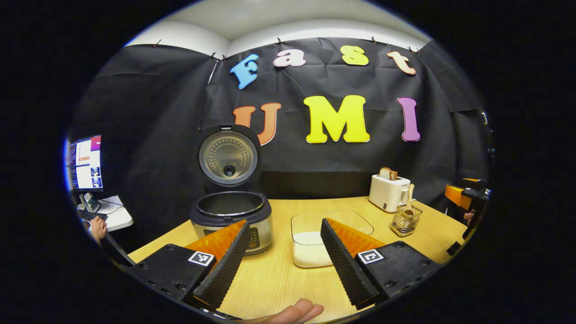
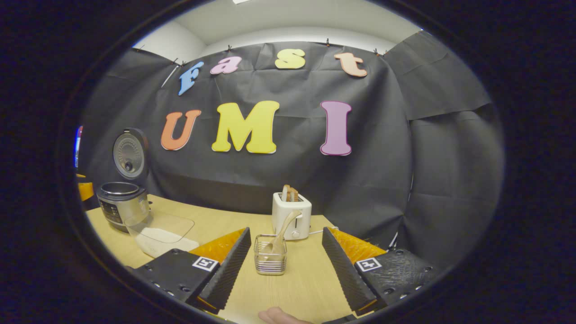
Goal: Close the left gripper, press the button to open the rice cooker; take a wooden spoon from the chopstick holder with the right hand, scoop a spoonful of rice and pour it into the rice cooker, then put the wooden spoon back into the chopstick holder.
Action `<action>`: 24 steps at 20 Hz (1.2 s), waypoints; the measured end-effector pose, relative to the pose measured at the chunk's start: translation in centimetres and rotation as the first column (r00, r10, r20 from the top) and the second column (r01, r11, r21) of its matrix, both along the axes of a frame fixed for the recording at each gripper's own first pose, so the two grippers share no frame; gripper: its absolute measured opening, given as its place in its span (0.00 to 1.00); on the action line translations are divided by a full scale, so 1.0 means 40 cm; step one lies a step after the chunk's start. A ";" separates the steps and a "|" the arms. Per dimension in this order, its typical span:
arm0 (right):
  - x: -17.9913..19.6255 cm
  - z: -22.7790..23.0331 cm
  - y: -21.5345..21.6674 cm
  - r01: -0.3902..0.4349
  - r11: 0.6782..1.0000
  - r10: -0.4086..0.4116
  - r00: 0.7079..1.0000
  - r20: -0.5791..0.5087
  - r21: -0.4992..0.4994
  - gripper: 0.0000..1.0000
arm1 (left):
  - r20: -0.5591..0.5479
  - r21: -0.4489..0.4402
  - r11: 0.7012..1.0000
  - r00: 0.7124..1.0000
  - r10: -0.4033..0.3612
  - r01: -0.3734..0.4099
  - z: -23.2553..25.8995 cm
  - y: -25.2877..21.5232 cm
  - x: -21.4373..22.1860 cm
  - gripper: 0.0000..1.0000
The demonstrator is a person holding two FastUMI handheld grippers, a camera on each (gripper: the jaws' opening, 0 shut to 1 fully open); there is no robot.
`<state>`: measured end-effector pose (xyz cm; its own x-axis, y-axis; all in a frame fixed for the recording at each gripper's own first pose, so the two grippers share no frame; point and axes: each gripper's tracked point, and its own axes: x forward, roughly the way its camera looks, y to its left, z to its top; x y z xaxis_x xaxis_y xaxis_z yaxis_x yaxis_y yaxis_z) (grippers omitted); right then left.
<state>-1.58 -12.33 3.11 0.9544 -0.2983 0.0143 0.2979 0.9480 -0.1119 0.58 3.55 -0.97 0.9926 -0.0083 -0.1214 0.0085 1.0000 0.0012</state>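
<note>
Both the left gripper and the right gripper have ribbed wedge jaws; black screw-studded mounts bear square tags.

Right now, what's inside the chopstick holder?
The chopstick holder holds one wooden spoon, bowl end down and its handle leaning up toward the toaster behind it. The holder's bottom is too small to make out through the wire. The right gripper is open before it.

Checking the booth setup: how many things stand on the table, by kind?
Rice cooker: 1
Rice container: 1
Toaster: 1
Chopstick holder: 1
Wooden spoon: 1
Total: 5
</note>
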 end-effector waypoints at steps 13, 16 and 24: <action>0.367 -0.094 -0.058 -0.108 0.990 0.125 0.967 -0.220 0.086 0.95 | 0.031 -0.019 1.000 0.999 0.017 -0.017 -0.050 0.027 0.076 0.98; 0.430 -0.112 -0.088 -0.077 0.988 0.108 0.963 -0.247 0.135 0.97 | 0.012 0.003 1.000 1.000 0.018 -0.018 -0.064 0.036 0.079 0.98; 0.554 -0.172 -0.127 -0.032 0.982 0.097 0.931 -0.352 0.184 0.96 | 0.030 0.060 0.998 0.999 0.016 -0.018 -0.068 0.035 0.088 0.98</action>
<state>20.58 -17.40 -3.78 0.9034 -0.2030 -0.3778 0.2061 0.9780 -0.0327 4.10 4.94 -3.71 0.9957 0.0154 -0.0914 -0.0098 0.9980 0.0617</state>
